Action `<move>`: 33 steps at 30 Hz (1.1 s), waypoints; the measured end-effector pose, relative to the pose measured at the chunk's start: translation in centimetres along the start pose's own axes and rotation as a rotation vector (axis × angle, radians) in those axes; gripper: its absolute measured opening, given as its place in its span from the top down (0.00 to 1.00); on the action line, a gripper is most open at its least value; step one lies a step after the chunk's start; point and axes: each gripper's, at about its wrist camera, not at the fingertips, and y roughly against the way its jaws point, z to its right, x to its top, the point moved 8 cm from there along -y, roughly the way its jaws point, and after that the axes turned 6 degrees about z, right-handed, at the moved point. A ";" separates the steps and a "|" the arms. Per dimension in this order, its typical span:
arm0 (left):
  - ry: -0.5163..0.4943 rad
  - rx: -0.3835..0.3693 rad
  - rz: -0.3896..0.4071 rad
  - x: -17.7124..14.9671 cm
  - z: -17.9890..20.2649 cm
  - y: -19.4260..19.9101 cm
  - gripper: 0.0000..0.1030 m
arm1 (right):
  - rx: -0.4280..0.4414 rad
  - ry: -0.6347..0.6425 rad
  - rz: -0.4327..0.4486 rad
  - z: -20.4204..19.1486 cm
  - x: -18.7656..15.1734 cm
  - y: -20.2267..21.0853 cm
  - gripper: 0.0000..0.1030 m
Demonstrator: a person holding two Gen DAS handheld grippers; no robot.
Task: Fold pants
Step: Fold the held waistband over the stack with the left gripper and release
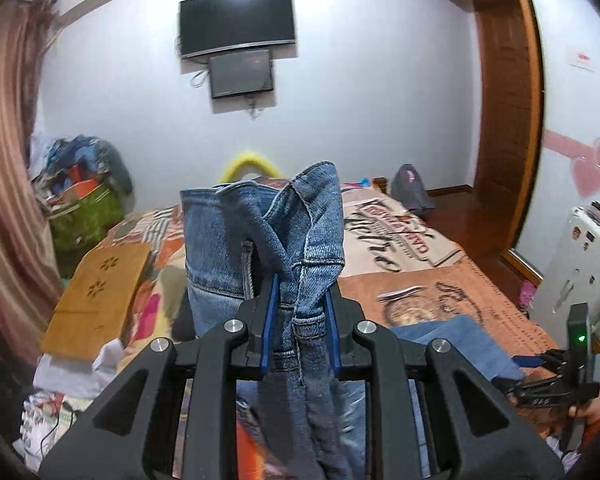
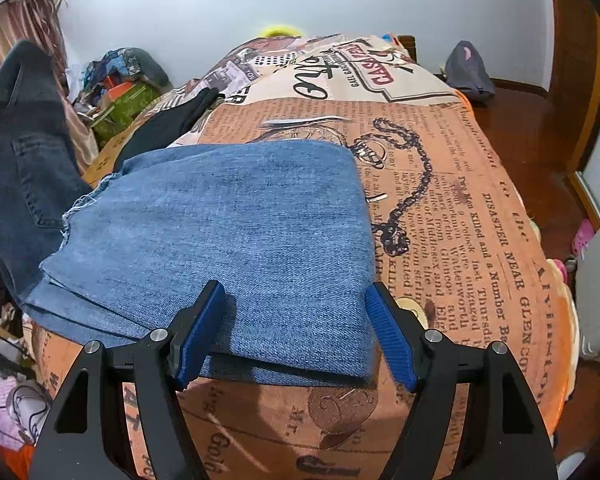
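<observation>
The pants are blue jeans. In the left wrist view my left gripper (image 1: pixel 300 320) is shut on the waistband end of the jeans (image 1: pixel 260 240) and holds it up above the bed; the cloth stands up over the blue pads. In the right wrist view the leg part of the jeans (image 2: pixel 228 248) lies folded flat on the bed, frayed hems at the left. My right gripper (image 2: pixel 296 332) is open, its pads either side of the near edge of the folded legs. The lifted dark part of the jeans (image 2: pixel 24 140) hangs at the left. The right gripper (image 1: pixel 556 380) shows in the left view's lower right.
The bed (image 2: pixel 460 208) has an orange newspaper-print cover. A tan board (image 1: pixel 96 296) and a clothes pile (image 1: pixel 80 184) are at the bed's left. A grey bag (image 2: pixel 470 72) sits on the wooden floor. A white appliance (image 1: pixel 580 264) stands at the right. Screens (image 1: pixel 238 20) hang on the wall.
</observation>
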 end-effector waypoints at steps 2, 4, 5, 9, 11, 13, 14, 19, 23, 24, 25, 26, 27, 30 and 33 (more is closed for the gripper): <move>-0.017 -0.027 0.010 0.5 1.7 -0.4 0.80 | 0.012 -0.002 -0.001 0.0 0.0 0.0 0.31; -0.028 -0.063 0.011 0.9 3.6 -0.7 0.81 | 0.022 -0.007 -0.001 0.2 0.0 -0.2 0.31; -0.036 -0.076 0.011 1.0 4.4 -0.9 0.81 | 0.026 -0.008 0.000 0.2 0.0 -0.2 0.31; -0.072 -0.147 -0.005 1.0 8.4 -1.8 0.82 | 0.038 -0.011 0.001 0.2 0.0 -0.4 0.31; -0.093 -0.183 -0.020 0.7 10.5 -2.3 0.83 | 0.043 -0.013 0.002 0.2 0.0 -0.4 0.31; -0.116 -0.219 -0.035 0.1 12.6 -2.8 0.83 | 0.046 -0.015 0.003 0.2 0.0 -0.5 0.31; -0.125 -0.241 -0.044 -0.2 13.7 -3.1 0.83 | 0.047 -0.016 0.003 0.2 0.0 -0.5 0.31; -0.167 -0.334 -0.142 -3.5 19.2 -5.4 0.83 | 0.054 -0.021 0.002 0.3 0.1 -0.6 0.31; -0.166 -0.378 -0.257 -7.2 21.0 -6.9 0.83 | 0.057 -0.021 0.001 0.5 0.2 -0.2 0.31; -0.167 -0.389 -0.292 -8.2 21.4 -7.3 0.83 | 0.058 -0.024 0.000 0.6 0.2 -0.2 0.31; -0.170 -0.396 -0.323 -9.1 21.8 -7.5 0.83 | 0.061 -0.029 0.000 0.7 0.2 -0.1 0.31; -0.172 -0.398 -0.340 -9.6 22.2 -7.4 0.83 | 0.062 -0.037 0.000 0.8 0.2 0.1 0.31; -0.177 -0.397 -0.362 -10.3 22.5 -7.5 0.82 | 0.064 -0.046 -0.001 1.0 0.1 0.3 0.31; -0.200 -0.385 -0.412 -11.6 22.8 -7.5 0.80 | 0.062 -0.066 0.003 1.6 -0.1 0.9 0.31; -0.209 -0.367 -0.436 -12.0 23.0 -7.3 0.78 | 0.049 -0.076 0.011 2.2 -0.2 1.5 0.31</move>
